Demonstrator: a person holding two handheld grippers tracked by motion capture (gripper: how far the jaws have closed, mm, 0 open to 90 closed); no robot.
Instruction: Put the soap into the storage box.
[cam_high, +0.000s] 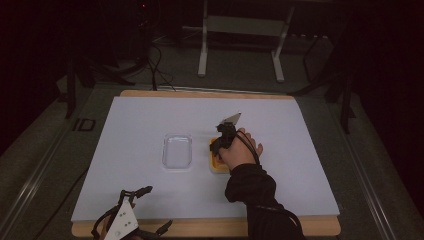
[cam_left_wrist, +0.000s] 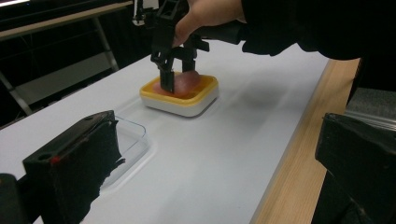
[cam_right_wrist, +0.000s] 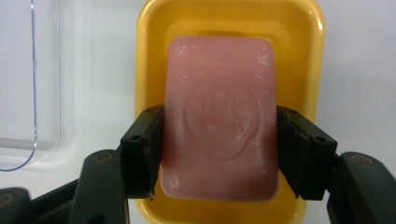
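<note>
On the white surface (cam_high: 150, 125), a clear tray (cam_high: 177, 151) lay just left of a yellow dish (cam_high: 216, 165). The right gripper (cam_high: 223, 137) reached down over the dish; the left gripper (cam_high: 131, 215) sat at the near edge.

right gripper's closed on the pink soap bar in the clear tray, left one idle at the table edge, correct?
Not quite: the pink soap bar sits in the yellow dish, not the clear tray, as the right gripper view shows. The right gripper clamps it; the left gripper idles at the table edge.
</note>
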